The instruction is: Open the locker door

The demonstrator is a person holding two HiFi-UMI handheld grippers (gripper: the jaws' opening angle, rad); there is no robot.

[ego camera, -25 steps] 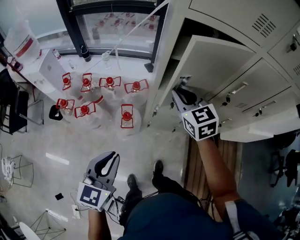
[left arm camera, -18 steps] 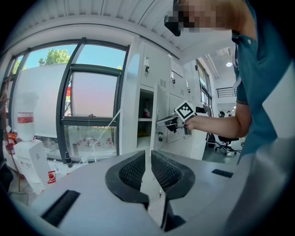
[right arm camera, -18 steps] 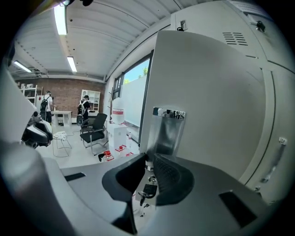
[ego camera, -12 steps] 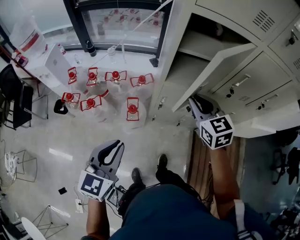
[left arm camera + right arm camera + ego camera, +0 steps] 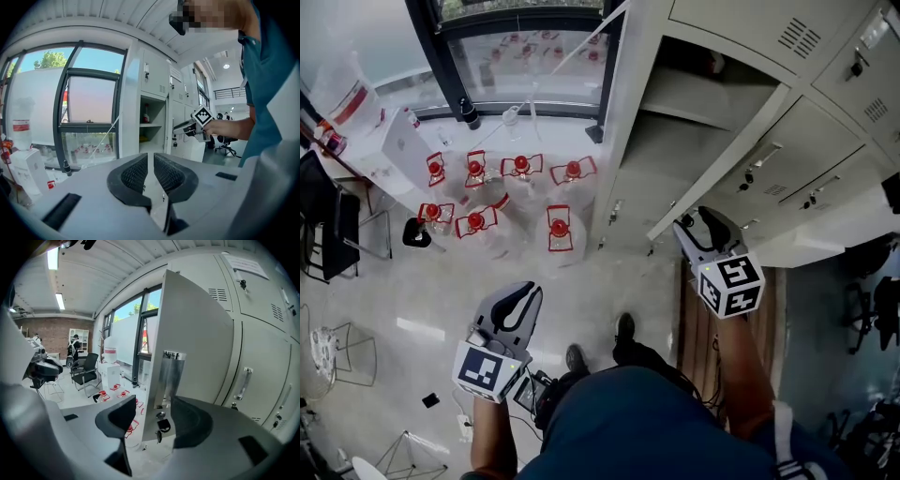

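You're at the release: your right gripper [image 5: 701, 228], right of centre, is opening its jaws around the edge of the locker door [image 5: 722, 157], which is swung wide at upper right. Next, draw back clear. Your left gripper [image 5: 516, 314], lower left, is closed and empty.

Daylight floods in through the tall window [image 5: 91, 108], bright and a little washed out, and leaves pale streaks of glare on the floor [image 5: 384, 291]. Ceiling strip lights [image 5: 59, 301] burn overexposed. The locker door [image 5: 197, 348] shows a soft glint on its metal plate. Both gripper views bulge at the edges inside a dark round vignette — the head view stays sharp, with faint shadows.
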